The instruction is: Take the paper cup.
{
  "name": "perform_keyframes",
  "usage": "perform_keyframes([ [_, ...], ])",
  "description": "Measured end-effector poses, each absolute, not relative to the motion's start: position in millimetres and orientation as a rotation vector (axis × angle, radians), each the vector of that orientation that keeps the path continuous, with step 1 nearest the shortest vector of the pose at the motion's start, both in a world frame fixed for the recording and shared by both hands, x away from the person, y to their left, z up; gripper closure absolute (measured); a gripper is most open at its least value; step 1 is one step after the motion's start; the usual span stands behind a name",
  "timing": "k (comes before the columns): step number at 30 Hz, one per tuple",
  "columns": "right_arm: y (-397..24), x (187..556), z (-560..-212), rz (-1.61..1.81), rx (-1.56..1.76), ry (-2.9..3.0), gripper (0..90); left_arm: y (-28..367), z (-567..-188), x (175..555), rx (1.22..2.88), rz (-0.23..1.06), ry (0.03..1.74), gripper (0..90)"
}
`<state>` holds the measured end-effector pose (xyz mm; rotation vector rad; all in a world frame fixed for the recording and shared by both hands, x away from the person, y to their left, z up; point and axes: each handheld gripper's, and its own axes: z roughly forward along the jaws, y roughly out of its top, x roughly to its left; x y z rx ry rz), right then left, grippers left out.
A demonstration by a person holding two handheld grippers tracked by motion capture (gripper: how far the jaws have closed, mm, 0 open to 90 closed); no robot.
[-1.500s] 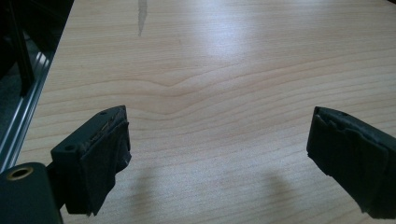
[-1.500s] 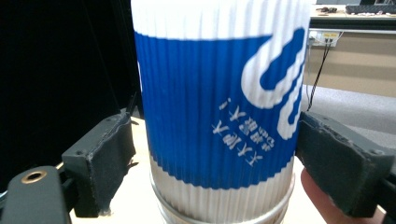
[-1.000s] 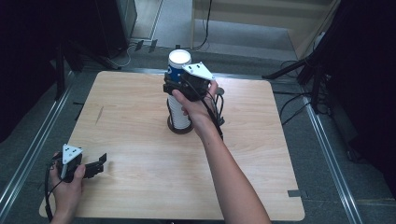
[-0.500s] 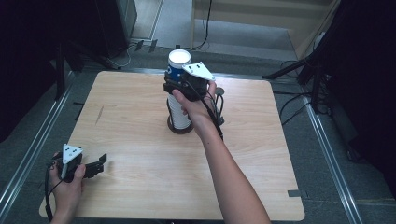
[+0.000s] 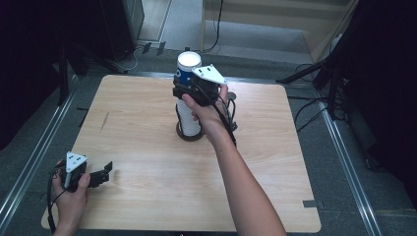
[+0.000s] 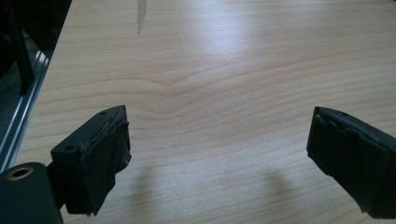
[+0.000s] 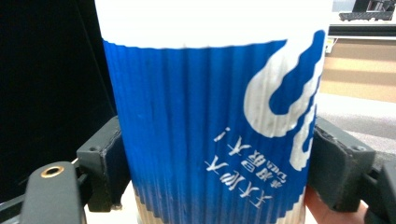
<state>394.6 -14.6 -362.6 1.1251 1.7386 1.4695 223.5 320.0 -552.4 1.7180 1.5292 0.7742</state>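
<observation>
On the wooden desk (image 5: 147,128), the right gripper (image 5: 189,91) has just closed its jaws on the inverted blue paper cup (image 5: 187,66) topping a white cup stack (image 5: 189,120), while the left gripper (image 5: 96,176) rests near the desk's corner.

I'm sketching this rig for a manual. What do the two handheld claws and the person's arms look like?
Both the left claw and right claw are black, each topped by a grey three-cornered plate with small dark holes. Black cables trail from both. Each has two blocky black jaws faced with dark pads, and a brass-ringed hole near the left jaw. The forearms are bare, with no sleeves showing.
</observation>
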Motion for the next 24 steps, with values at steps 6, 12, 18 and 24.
perform_keyframes([
  [6, -14, 395, -360, 1.463, 1.116, 1.741, 19.0, 320, -552, 224, 1.716, 0.773, 1.53, 6.9],
  [12, -13, 394, -353, 1.448, 1.1, 1.733, 19.3, 320, -552, 224, 1.717, 0.774, 1.53, 6.9],
  [18, -14, 394, -342, 1.458, 1.09, 1.718, 19.3, 320, -552, 224, 1.716, 0.773, 1.53, 6.9],
  [24, -13, 393, -335, 1.45, 1.083, 1.712, 19.3, 320, -552, 224, 1.716, 0.773, 1.529, 6.9],
])
